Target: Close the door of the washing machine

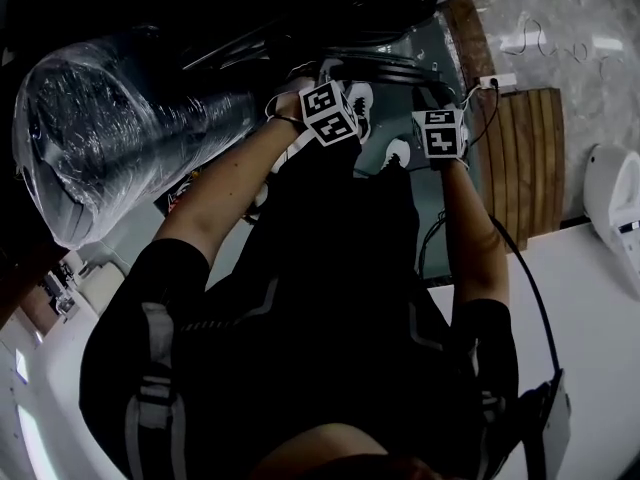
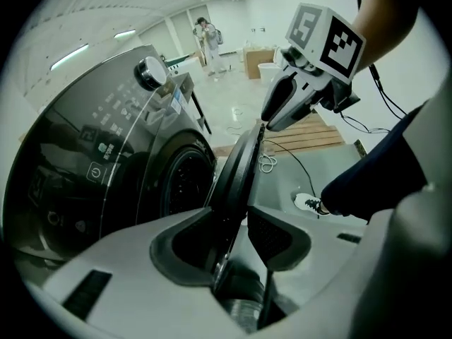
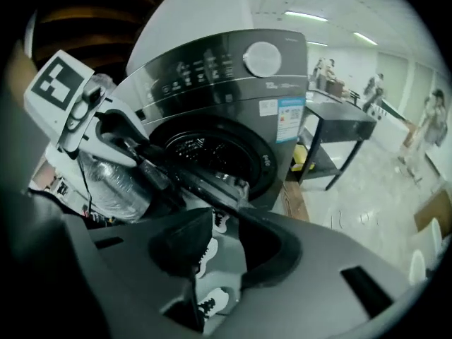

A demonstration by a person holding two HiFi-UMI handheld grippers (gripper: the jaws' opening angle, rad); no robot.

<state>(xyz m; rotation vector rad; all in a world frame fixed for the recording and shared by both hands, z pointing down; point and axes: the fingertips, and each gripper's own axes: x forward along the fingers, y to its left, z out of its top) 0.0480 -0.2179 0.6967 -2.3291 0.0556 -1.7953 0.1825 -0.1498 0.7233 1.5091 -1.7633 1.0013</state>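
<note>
The dark grey washing machine [image 2: 106, 161] fills the left of the left gripper view and stands front-on in the right gripper view [image 3: 233, 83], its drum opening [image 3: 205, 150] uncovered. Its round door [image 2: 240, 168] stands ajar, seen edge-on. The door's rim runs between the jaws of my left gripper [image 2: 233, 214], close to the left pad, with a gap at the right pad. My right gripper [image 3: 226, 217] is open with the door's edge [image 3: 191, 182] at its fingertips; from the left gripper's side it [image 2: 272, 119] sits at the rim's top. Both marker cubes [image 1: 330, 113] [image 1: 440, 133] show in the head view.
A plastic-wrapped cylinder [image 1: 110, 128] lies at the left. A wooden pallet [image 2: 311, 133] and loose cables [image 2: 268, 162] lie on the floor behind the door. A black table [image 3: 339, 129] stands right of the machine. The person's shoes [image 3: 208, 246] are below the jaws. People [image 2: 208, 41] stand far off.
</note>
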